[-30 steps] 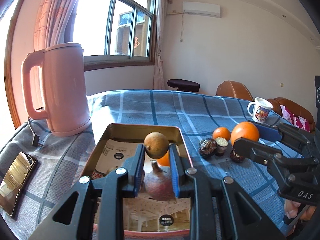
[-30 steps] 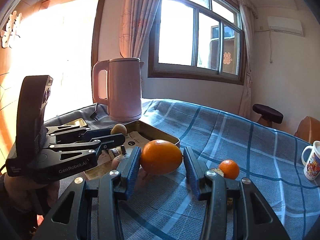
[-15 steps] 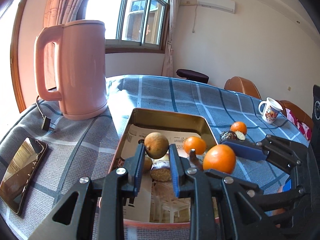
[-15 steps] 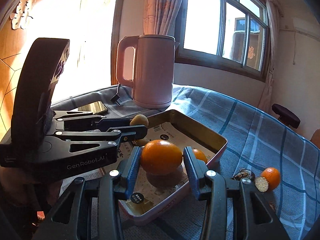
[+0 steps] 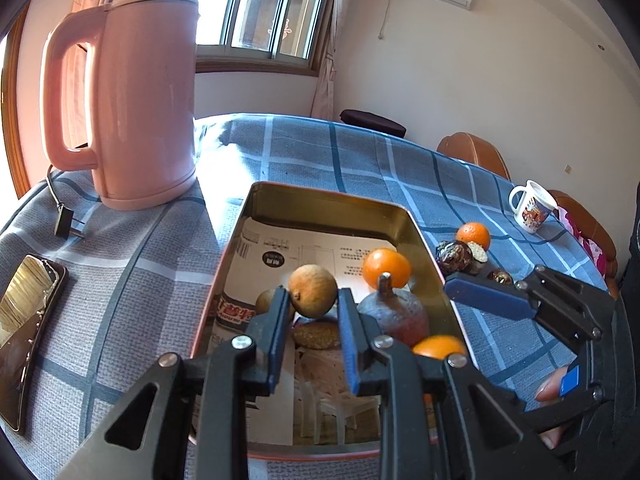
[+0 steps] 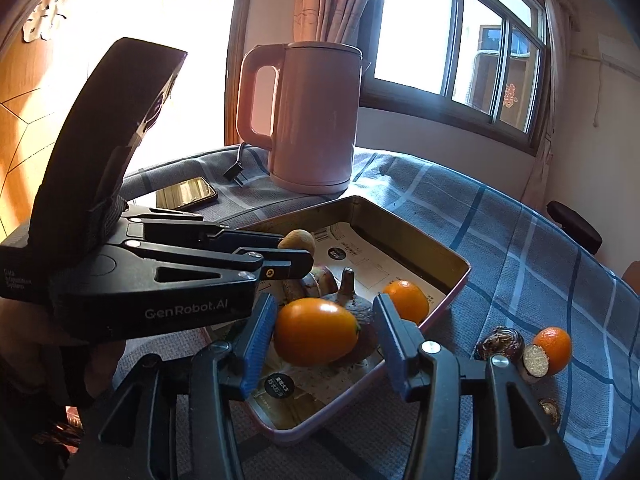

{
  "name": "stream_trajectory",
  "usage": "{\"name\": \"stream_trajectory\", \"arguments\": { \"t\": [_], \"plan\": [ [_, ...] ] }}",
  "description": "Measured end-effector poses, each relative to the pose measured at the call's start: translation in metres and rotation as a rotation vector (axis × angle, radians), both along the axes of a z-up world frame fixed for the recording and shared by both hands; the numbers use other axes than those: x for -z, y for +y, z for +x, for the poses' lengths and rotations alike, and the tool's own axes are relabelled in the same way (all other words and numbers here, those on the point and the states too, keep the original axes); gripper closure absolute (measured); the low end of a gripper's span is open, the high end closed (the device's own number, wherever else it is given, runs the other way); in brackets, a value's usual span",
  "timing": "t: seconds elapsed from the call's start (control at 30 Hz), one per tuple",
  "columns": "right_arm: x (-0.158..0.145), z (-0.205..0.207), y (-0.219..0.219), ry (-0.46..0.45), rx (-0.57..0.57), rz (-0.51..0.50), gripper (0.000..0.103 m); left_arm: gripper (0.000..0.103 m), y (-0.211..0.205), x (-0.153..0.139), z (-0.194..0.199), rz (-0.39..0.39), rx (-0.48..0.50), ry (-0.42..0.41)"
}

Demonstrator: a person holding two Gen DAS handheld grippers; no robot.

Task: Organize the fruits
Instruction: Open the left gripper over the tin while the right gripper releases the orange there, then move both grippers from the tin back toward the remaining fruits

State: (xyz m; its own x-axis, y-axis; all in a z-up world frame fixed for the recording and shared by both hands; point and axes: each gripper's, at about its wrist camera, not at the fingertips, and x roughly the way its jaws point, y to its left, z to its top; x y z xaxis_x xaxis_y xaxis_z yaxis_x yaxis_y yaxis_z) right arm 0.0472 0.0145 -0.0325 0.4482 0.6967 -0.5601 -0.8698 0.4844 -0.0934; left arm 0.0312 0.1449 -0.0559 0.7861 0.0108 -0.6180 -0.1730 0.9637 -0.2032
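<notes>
My left gripper (image 5: 313, 308) is shut on a small brown round fruit (image 5: 313, 290) and holds it above the gold tin tray (image 5: 328, 200). My right gripper (image 6: 322, 320) stands open over the tray's near corner, its pads apart from a big orange (image 6: 316, 336) that lies between them in the tray (image 6: 460, 264). The tray also holds a small orange (image 5: 386, 267), a reddish pomegranate (image 5: 394, 316) and brown fruits. A tangerine (image 5: 473, 235) and dark round fruits (image 5: 454, 254) lie on the cloth to the right of the tray.
A pink kettle (image 5: 132, 100) with its plug stands at the back left. A phone (image 5: 24, 336) lies at the left edge. A white mug (image 5: 532, 206) stands at the far right. The table has a blue checked cloth (image 5: 360, 152).
Both grippers have moved over the tray. The right gripper has opened and the big orange now lies in the tray. The left gripper still holds the brown fruit.
</notes>
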Motion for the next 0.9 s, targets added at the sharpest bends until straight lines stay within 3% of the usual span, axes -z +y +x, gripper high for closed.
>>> {"name": "stream_trajectory", "arguments": {
  "t": [0.2,0.27,0.63,0.9],
  "plan": [
    [-0.012,0.003,-0.019,0.005,0.004,0.035,0.033,0.077,0.006,0.004,0.012,0.029,-0.004,0.034],
    [-0.016,0.004,-0.025,0.0,0.008,0.046,0.033,0.077,0.013,0.004,0.013,-0.014,0.002,0.024],
    [-0.022,0.017,-0.062,-0.011,0.066,0.09,0.033,0.077,0.003,0.003,0.016,0.056,-0.019,0.045],
    [-0.017,0.062,-0.115,0.017,0.254,0.099,0.033,0.066,-0.025,-0.008,0.003,0.111,-0.013,-0.008]
  ]
}}
